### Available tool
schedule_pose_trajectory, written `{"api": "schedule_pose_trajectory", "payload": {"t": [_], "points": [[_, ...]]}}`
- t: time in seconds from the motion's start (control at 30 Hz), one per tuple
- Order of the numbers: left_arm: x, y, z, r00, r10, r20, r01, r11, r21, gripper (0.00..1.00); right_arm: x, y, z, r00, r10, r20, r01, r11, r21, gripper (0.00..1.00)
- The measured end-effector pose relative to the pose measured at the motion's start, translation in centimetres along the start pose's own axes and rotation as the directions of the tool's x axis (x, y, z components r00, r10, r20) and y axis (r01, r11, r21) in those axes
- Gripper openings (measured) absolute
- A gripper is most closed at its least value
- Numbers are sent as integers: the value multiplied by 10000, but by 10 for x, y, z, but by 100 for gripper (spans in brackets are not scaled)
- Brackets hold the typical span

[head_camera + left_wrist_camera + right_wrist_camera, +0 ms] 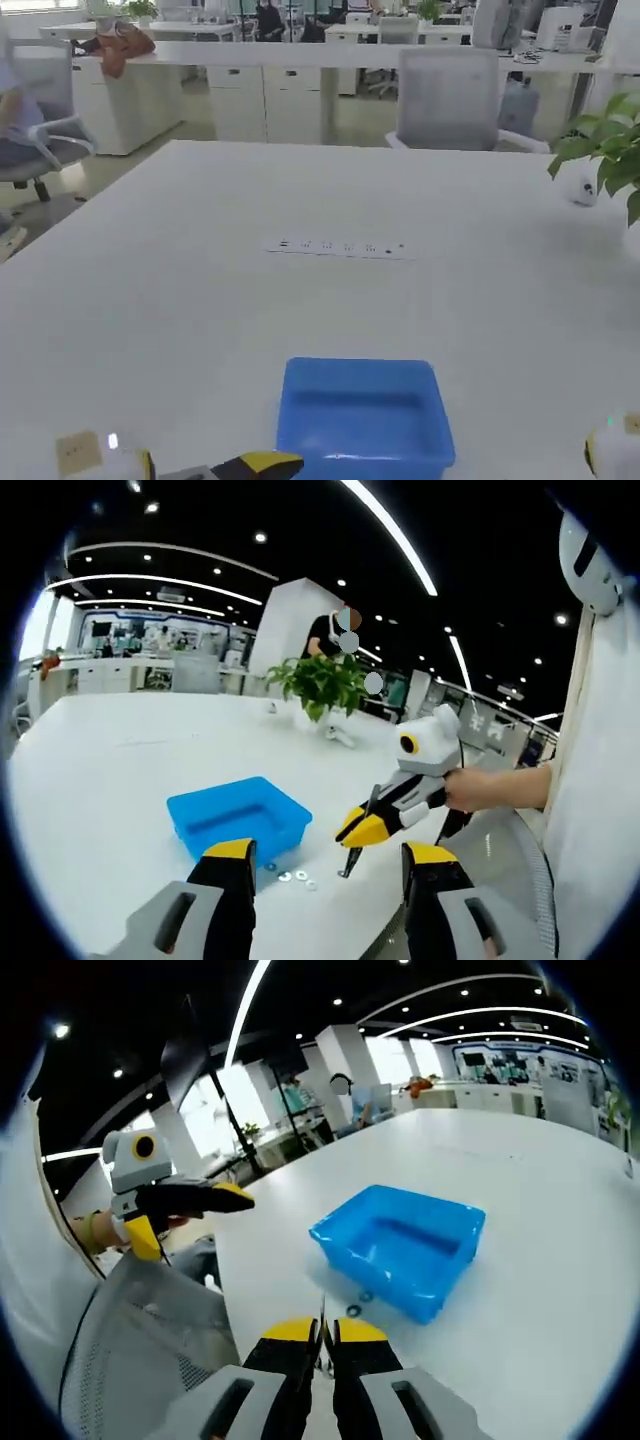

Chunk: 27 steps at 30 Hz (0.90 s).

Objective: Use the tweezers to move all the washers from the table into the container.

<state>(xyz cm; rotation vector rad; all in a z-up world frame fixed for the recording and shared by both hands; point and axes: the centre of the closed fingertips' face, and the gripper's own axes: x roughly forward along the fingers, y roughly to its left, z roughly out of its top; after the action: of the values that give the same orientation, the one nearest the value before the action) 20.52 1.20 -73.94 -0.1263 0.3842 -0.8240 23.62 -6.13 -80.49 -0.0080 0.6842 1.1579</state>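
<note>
Washers (286, 876), small rings too tiny to count surely, lie on the white surface (110, 780) near its edge closest to the person, just beside the blue container (200, 832). Closed on thin tweezers (323, 1315), the right claw (322, 1332) hangs near them, though whether the tips touch a washer cannot be told. The left claw (330, 852) stands wide open, gripping nothing, and the head view cuts both claws off at its bottom edge.

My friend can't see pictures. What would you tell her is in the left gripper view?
A blue container sits on a white table, with a few washers lying just by its near corner. From the right, a hand holds the right gripper, shut on tweezers whose tips point down beside the washers. The left gripper's open jaws frame the bottom.
</note>
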Motion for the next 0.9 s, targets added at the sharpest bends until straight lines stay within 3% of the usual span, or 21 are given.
{"api": "schedule_pose_trajectory", "payload": {"t": [0.1, 0.27, 0.37, 0.43, 0.57, 0.7, 0.9], "points": [[-4, 9, 4, 9962, 790, 365, -801, 9963, 300, 65, -5, -3, 12, 10000, -25, 29, 25, 9999, -127, 2], [-5, 15, 0, 9870, 1560, 398, -1596, 9803, 1166, 74, -11, -13, 35, 9998, -191, 57, 194, 9980, -596, 2], [-6, 21, 1, 9825, 1798, 485, -1840, 9776, 1025, 75, -11, -19, 49, 9994, -248, 230, 264, 9970, -733, 2], [-9, 26, 5, 9771, 1982, 772, -2045, 9752, 852, 76, -9, -24, 59, 9987, -327, 384, 356, 9962, -799, 2], [-11, 29, 5, 9725, 2169, 855, -2238, 9712, 822, 78, 0, -32, 73, 9978, -490, 441, 534, 9931, -1047, 2], [-6, 26, -3, 9788, 2020, 334, -2046, 9714, 1208, 80, 14, -41, 79, 9982, -449, 401, 495, 9911, -1236, 2], [-5, 25, -3, 9807, 1928, 309, -1953, 9690, 1516, 78, 30, -55, 80, 9976, -608, 320, 638, 9925, -1039, 3]]}}
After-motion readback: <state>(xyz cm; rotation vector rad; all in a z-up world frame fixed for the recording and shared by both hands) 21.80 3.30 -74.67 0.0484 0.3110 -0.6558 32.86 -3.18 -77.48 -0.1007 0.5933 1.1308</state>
